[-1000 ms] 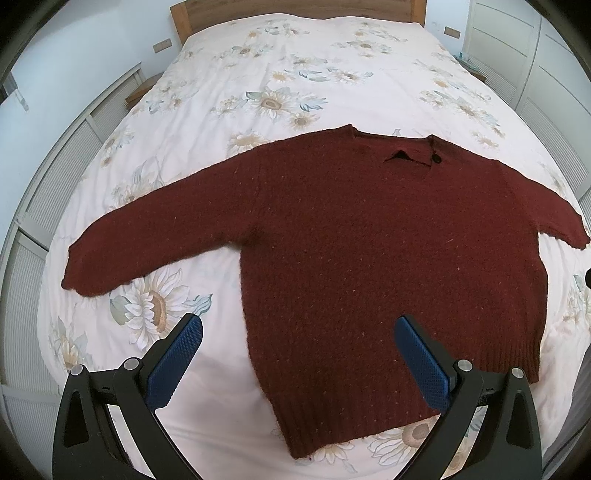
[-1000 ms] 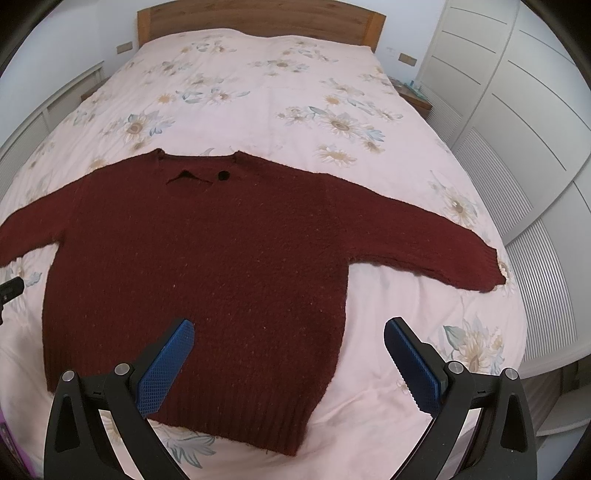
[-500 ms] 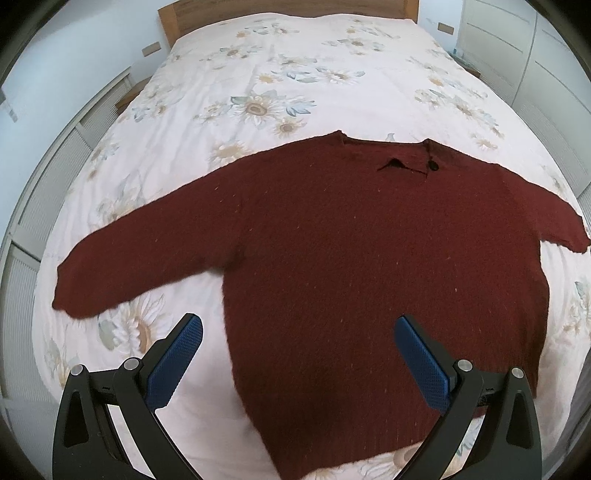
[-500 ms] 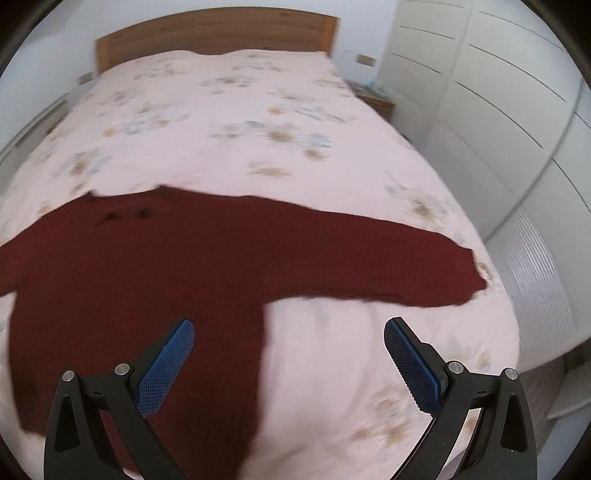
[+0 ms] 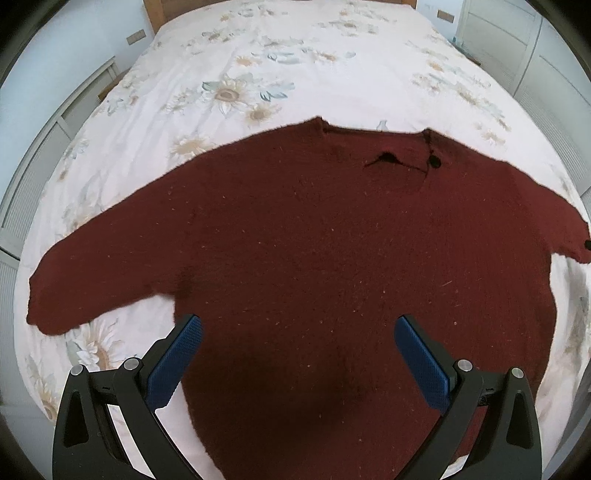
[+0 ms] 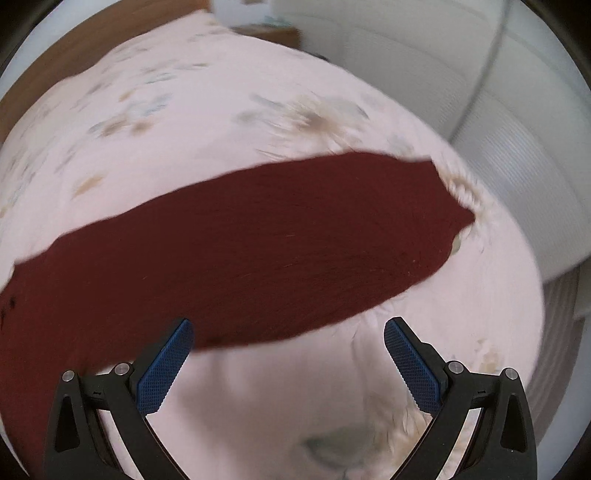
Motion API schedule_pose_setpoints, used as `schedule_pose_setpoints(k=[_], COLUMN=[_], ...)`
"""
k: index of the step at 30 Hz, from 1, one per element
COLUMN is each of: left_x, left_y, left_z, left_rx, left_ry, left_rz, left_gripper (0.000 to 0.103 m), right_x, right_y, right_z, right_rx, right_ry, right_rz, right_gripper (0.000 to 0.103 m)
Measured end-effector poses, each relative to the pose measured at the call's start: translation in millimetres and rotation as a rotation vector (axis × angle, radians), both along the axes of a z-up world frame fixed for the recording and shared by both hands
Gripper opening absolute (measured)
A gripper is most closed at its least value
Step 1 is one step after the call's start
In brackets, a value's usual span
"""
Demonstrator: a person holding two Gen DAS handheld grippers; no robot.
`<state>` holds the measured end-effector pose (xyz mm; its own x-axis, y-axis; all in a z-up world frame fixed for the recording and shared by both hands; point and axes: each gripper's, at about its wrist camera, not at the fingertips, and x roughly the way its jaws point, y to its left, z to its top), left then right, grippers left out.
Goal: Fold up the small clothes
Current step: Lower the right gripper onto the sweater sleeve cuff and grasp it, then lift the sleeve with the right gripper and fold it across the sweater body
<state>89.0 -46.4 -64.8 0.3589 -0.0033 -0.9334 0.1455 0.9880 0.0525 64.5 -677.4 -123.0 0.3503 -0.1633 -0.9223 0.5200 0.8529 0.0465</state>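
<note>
A dark red knitted sweater [image 5: 314,251] lies flat on the bed, front up, both sleeves spread out. Its neckline with a black button [image 5: 433,161] points to the headboard. My left gripper [image 5: 297,325] is open and empty, low over the sweater's body near its left side. In the right wrist view the right sleeve [image 6: 258,251] stretches across, its cuff [image 6: 454,218] at the right. My right gripper [image 6: 288,328] is open and empty, just in front of the sleeve's near edge. This view is blurred.
The bed has a white floral duvet [image 5: 258,85] and a wooden headboard [image 5: 155,7]. White wardrobe doors [image 6: 461,74] stand to the right of the bed. White panels [image 5: 33,177] run along the bed's left side.
Both grippers have moved closer to the bed. The left one has come in over the sweater's body. The right one has swung right and down toward the right sleeve. Both stay open.
</note>
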Motion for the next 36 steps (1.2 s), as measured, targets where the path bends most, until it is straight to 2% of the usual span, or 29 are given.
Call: schedule_pose_setpoints(k=[5,9,12,14,17,19,20,21,22,28,36], left_x=[3.6,3.8,6.1,7.5,10.4,10.6,10.8,10.0,10.0,7.3,6.0], left_y=[1.1,7.3,11.8,14.4,13.8,14.2,14.6,14.6,15.0,16.8,23.4], left_z=[-13.6,-20.7,-23.9,-24.7,-26.7,-28.3,-28.5,-28.9,-28.9,-26.9,-22.8], left_rx=[0.020,0.011,0.009,0.011,0.012,0.014,0.013,0.012,0.010,-0.004,-0.031], left_ry=[0.026,0.047,0.058,0.059,0.061,0.063,0.063,0.062,0.061,0.045,0.036], left_rz=[0.008,0.023,0.028,0.031,0.034,0.032,0.031,0.030,0.030,0.024,0.039], left_gripper=[0.102,0.102,0.102,0.102,0.102,0.102,0.102,0.102,0.102,0.102,0.102], right_x=[8.3,10.7,12.5,14.9,17.7,19.2,20.1,21.4,22.9,25.9,39.5], right_y=[-44.9,-66.6,-74.0,-75.2,-74.6,-75.3,-75.7,-75.8,-75.3,-60.0,8.1], right_z=[-35.3,-50.7,-53.0,-51.2,-47.9,-43.0,-39.6,-36.8,-32.4,9.1,89.1], right_rx=[0.065,0.119,0.136,0.127,0.108,0.094,0.086,0.082,0.082,0.052,0.031], right_ry=[0.010,0.007,0.001,-0.003,0.007,0.007,0.007,0.006,-0.002,-0.082,-0.226], right_rz=[-0.131,-0.216,-0.231,-0.219,-0.203,-0.188,-0.178,-0.168,-0.155,-0.065,0.092], right_gripper=[0.103,0.103,0.103,0.099,0.078,0.049,0.042,0.025,0.018,0.016,0.015])
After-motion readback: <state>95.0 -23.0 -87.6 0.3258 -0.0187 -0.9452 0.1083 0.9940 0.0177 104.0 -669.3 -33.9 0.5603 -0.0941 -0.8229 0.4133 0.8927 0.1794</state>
